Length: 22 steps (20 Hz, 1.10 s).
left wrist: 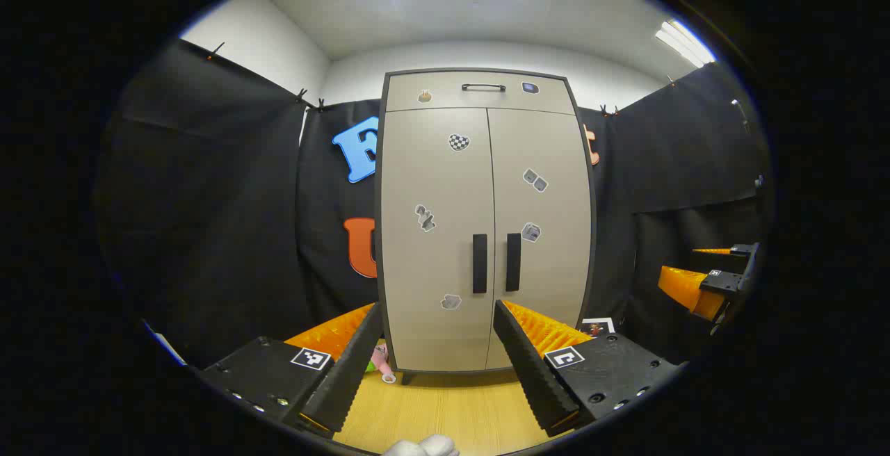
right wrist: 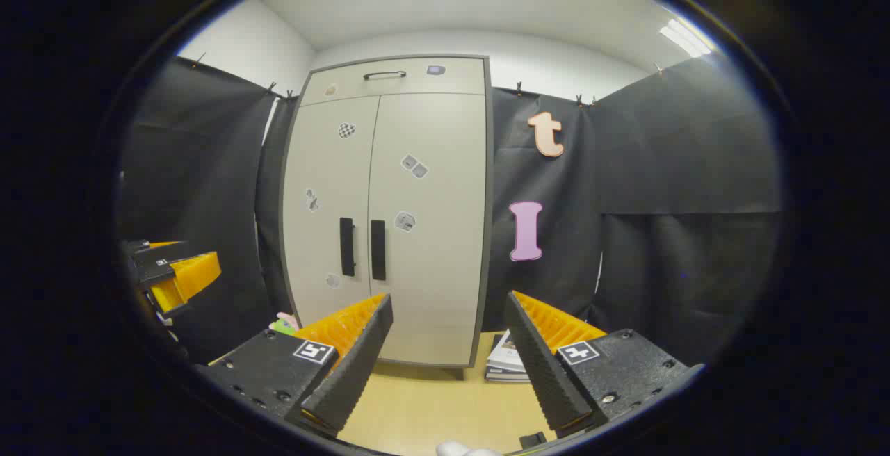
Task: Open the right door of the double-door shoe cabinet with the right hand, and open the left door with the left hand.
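A beige double-door shoe cabinet [left wrist: 487, 220] stands upright ahead, both doors closed. Its left door [left wrist: 434, 233] has a dark vertical handle [left wrist: 480, 263]; the right door [left wrist: 539, 226] has a matching handle [left wrist: 513, 262]. My left gripper [left wrist: 438, 352] is open, well short of the cabinet and centred below the handles. The right gripper [left wrist: 716, 279] hangs at the far right edge. In the right gripper view the cabinet [right wrist: 389, 213] sits left of centre with its right handle [right wrist: 377, 249] and left handle [right wrist: 347, 246]. My right gripper [right wrist: 448, 345] is open, away from the doors.
A drawer with a dark handle [left wrist: 483, 87] tops the cabinet. Small toys [left wrist: 379, 362] lie on the wooden floor [left wrist: 452, 407] at the cabinet's left foot. A stack of books [right wrist: 504, 362] lies on the floor to its right. Black cloth walls enclose the booth.
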### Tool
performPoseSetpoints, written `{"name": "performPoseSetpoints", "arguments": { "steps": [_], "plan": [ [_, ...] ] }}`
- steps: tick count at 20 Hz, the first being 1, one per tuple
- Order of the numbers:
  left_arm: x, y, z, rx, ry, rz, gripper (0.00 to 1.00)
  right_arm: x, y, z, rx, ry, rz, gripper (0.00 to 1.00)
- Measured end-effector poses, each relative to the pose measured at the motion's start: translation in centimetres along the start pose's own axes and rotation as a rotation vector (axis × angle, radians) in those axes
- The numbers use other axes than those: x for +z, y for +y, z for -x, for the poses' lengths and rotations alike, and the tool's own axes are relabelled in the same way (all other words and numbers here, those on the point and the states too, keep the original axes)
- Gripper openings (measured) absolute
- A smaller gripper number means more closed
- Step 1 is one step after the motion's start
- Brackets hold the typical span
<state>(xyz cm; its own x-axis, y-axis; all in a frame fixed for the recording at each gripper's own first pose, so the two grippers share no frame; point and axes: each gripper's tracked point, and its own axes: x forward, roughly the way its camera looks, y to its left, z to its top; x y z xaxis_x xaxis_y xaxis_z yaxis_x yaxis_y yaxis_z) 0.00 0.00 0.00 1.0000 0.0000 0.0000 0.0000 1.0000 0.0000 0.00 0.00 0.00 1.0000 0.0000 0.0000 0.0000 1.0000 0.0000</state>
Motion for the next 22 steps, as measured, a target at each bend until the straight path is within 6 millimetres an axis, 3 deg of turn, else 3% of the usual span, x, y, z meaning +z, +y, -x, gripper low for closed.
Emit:
{"name": "performPoseSetpoints", "arguments": {
  "steps": [12,22],
  "plan": [
    [0.3,-0.3,0.6,-0.015,0.000,-0.015,0.96,0.0,0.0,0.2,-0.015,0.009,-0.014,1.00],
    [0.1,0.8,0.9,-0.011,0.006,-0.006,0.96,-0.1,0.1,0.4,-0.012,0.019,-0.010,1.00]
  ]
}}
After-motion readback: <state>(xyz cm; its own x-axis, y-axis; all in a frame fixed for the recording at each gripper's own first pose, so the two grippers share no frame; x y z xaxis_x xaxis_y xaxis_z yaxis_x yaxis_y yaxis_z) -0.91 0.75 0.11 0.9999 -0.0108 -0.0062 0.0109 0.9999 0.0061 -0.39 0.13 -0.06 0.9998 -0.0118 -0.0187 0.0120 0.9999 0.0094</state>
